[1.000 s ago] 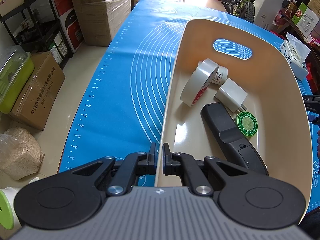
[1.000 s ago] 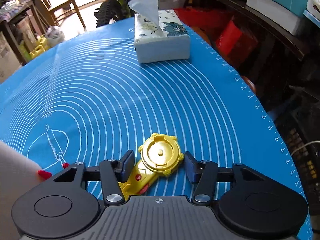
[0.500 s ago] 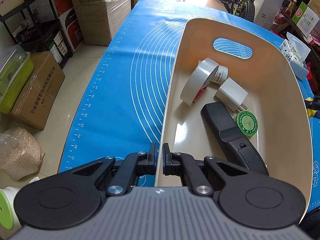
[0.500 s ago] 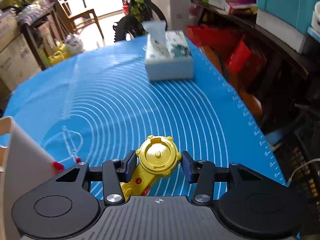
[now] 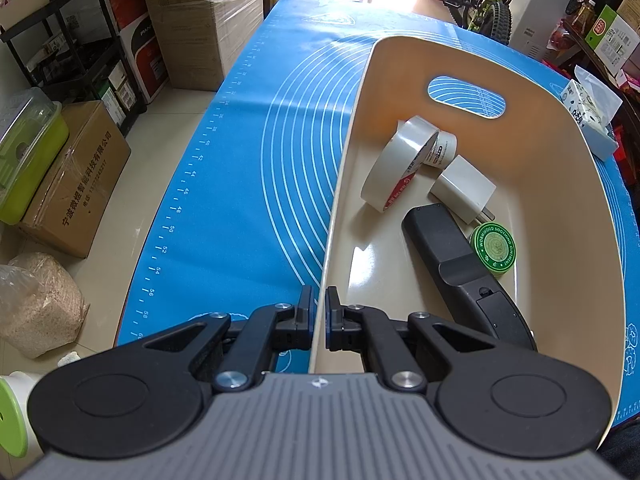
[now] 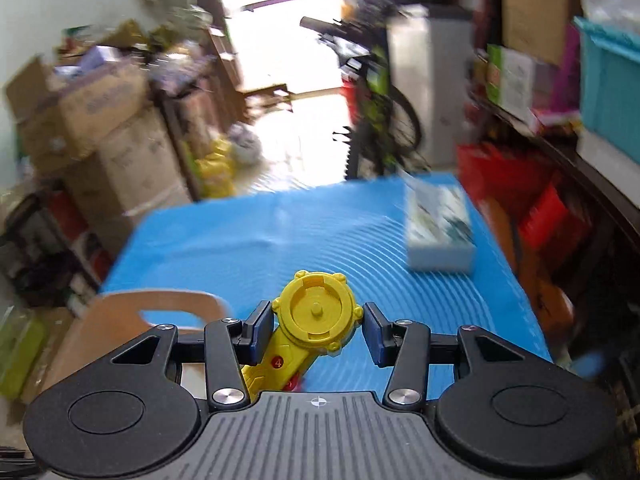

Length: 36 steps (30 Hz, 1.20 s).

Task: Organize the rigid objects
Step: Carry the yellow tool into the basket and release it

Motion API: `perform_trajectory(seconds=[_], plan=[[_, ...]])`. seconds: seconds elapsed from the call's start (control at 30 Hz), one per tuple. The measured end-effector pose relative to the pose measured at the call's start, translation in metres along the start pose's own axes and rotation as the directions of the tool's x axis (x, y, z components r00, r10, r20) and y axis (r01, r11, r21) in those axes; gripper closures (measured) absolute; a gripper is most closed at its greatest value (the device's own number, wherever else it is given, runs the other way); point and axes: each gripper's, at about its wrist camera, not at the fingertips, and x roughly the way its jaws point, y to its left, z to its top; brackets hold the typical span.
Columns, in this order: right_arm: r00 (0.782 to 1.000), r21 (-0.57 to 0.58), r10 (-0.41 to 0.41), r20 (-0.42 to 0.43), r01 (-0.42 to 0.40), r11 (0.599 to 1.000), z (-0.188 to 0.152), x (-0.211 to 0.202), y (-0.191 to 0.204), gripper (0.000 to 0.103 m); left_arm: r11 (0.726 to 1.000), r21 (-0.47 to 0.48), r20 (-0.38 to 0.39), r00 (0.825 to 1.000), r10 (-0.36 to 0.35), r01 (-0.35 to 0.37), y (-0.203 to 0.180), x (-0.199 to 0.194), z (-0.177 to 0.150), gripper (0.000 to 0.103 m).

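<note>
Right now the yellow toy (image 6: 316,320) sits between the two fingers of the right gripper (image 6: 318,330), up in the air above the blue mat (image 6: 280,232). Its round head has little bumps around the edge and a small knob in the middle. A yellow handle with red buttons runs back under the gripper. The fingers are closed in on the round head and hold it, though the right pad may have a tiny gap, and it is hard to tell.

The cream bin (image 6: 132,312) is low on the left in the right wrist view. The picture is blurry, so the gripper seems to be swinging fast.

To do this step well, the person should probably bring the toy over the open middle of the bin, go low, and only then let go. A slower move would likely keep the toy from slipping.

The left gripper (image 5: 318,316) is shut tight on the near wall of the bin (image 5: 560,152), which should keep it from sliding.

Inside lie a tape roll (image 5: 398,162), a smaller roll (image 5: 442,150), a white plug (image 5: 464,188), a black remote (image 5: 456,264) and a green tin (image 5: 493,249). Bare floor shows near the left wall, a good spot for the toy

A tissue box (image 6: 438,236) sits far off on the mat
</note>
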Motion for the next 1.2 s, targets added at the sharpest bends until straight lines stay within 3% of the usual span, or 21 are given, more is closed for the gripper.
perform_trajectory(seconds=[0.2,0.4,0.63,0.87,1.0,1.2], plan=[[0.993,-0.105,0.12,0.022,-0.117,0.988,0.0,-0.007,0.056,0.049,1.0,-0.002,-0.002,1.0,0.004,-0.004,-0.002,0.0,0.0,0.096],[0.979,-0.197,0.191,-0.075,-0.203,0.959,-0.027,0.009,0.104,0.049,1.0,-0.007,-0.004,1.0,0.003,-0.003,-0.001,0.0,0.001,0.096],[0.961,-0.315,0.193,-0.198,-0.249,0.916,-0.067,0.029,0.144,0.049,1.0,-0.005,-0.004,1.0,0.006,-0.006,-0.002,0.0,0.001,0.096],[0.945,-0.341,0.154,-0.29,-0.252,0.906,-0.092,0.048,0.153,0.049,1.0,-0.005,-0.003,1.0,0.014,-0.014,-0.003,0.0,0.001,0.096],[0.926,-0.294,0.169,-0.336,-0.274,0.916,-0.095,0.054,0.144,0.049,1.0,-0.006,-0.003,1.0,0.017,-0.017,-0.003,0.0,0.001,0.096],[0.933,-0.256,0.239,-0.27,-0.309,0.916,-0.069,0.03,0.124,0.045,1.0,-0.007,-0.004,1.0,0.023,-0.023,-0.004,0.0,0.001,0.096]])
